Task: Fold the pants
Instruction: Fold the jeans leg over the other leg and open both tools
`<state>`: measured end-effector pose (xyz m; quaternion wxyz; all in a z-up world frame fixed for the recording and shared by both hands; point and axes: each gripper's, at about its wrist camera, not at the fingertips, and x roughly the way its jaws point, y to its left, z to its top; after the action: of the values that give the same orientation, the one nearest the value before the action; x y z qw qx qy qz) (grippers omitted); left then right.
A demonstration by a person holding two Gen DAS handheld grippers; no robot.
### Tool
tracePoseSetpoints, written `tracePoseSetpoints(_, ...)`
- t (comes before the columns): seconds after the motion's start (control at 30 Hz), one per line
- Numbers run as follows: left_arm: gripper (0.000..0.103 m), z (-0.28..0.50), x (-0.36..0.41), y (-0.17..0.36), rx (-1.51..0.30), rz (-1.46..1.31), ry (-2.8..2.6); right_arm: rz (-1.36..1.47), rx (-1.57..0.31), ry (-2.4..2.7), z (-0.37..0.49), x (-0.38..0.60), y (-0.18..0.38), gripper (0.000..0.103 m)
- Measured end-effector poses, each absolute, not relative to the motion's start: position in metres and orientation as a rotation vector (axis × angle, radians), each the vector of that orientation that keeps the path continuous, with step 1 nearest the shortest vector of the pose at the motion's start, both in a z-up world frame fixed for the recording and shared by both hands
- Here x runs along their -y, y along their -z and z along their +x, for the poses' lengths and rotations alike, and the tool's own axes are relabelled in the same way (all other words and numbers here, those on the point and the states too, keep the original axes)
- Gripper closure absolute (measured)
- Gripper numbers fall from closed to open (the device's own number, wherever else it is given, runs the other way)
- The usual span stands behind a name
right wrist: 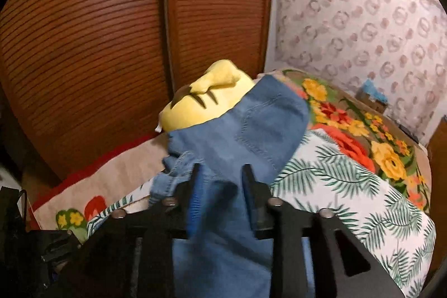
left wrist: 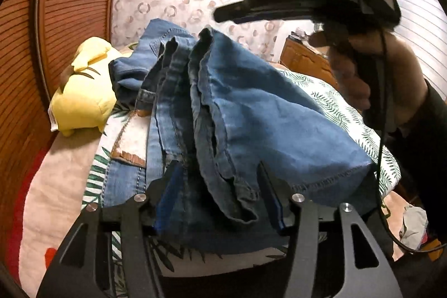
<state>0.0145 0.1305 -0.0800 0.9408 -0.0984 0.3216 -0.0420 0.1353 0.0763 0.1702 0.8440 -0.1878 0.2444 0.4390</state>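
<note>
Blue denim pants (left wrist: 237, 108) lie bunched on the leaf-print sheet of a bed. My left gripper (left wrist: 219, 169) has a thick bundle of leg folds and hems between its fingers and is shut on them. In the right wrist view the pants (right wrist: 251, 130) show a back pocket, and my right gripper (right wrist: 220, 172) is shut on denim that fills the gap between its fingers. The right gripper (left wrist: 223, 14) also shows in the left wrist view, held by a hand above the pants at upper right.
A yellow plush toy (left wrist: 83, 91) lies at the far end of the pants, also seen in the right wrist view (right wrist: 206, 99). Brown slatted wardrobe doors (right wrist: 97, 46) stand to the left. A floral blanket (right wrist: 363, 136) covers the bed's right side. A wooden cabinet (left wrist: 304, 60) stands beyond the bed.
</note>
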Motion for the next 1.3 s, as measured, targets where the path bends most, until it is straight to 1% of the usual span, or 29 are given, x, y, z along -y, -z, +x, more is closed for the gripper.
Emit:
tracePoseSetpoints(0.07, 0.045, 0.016, -0.129, 0.078, -0.654, -0.198, 0.083, -0.390, -0.518, -0.906, 0.136, -0.062, -0.171, 0.061)
tracePoseSetpoints(0.23, 0.044, 0.019, -0.120, 0.074, -0.641, -0.178, 0.096, -0.358, -0.526, -0.849, 0.134, -0.010, -0.165, 0.057)
tracePoseSetpoints(0.27, 0.042, 0.020, -0.119, 0.074, -0.639, -0.174, 0.103, -0.351, -0.532, -0.832, 0.134, 0.003, -0.162, 0.057)
tracePoseSetpoints(0.3, 0.036, 0.021, -0.117, 0.074, -0.636, -0.171, 0.108, -0.348, -0.538, -0.820, 0.132, 0.012, -0.158, 0.057)
tracePoseSetpoints(0.33, 0.033, 0.022, -0.115, 0.073, -0.633, -0.166, 0.113, -0.345, -0.548, -0.810, 0.130, 0.024, -0.154, 0.057)
tracePoseSetpoints(0.37, 0.031, 0.022, -0.114, 0.073, -0.627, -0.164, 0.119, -0.340, -0.559, -0.798, 0.130, 0.036, -0.149, 0.056)
tracePoseSetpoints(0.43, 0.031, 0.024, -0.109, 0.072, -0.628, -0.161, 0.132, -0.332, -0.581, -0.776, 0.128, 0.054, -0.141, 0.056)
tracePoseSetpoints(0.5, 0.027, 0.026, -0.104, 0.073, -0.631, -0.156, 0.141, -0.322, -0.610, -0.752, 0.129, 0.070, -0.130, 0.057)
tracePoseSetpoints(0.73, 0.027, 0.035, -0.081, 0.077, -0.662, -0.125, 0.165, -0.228, -0.704, -0.706, 0.135, 0.113, -0.100, 0.056)
tracePoseSetpoints(1.3, 0.027, 0.044, -0.045, 0.083, -0.699, -0.084, 0.222, -0.159, -0.787, -0.731, 0.096, 0.141, -0.075, 0.057)
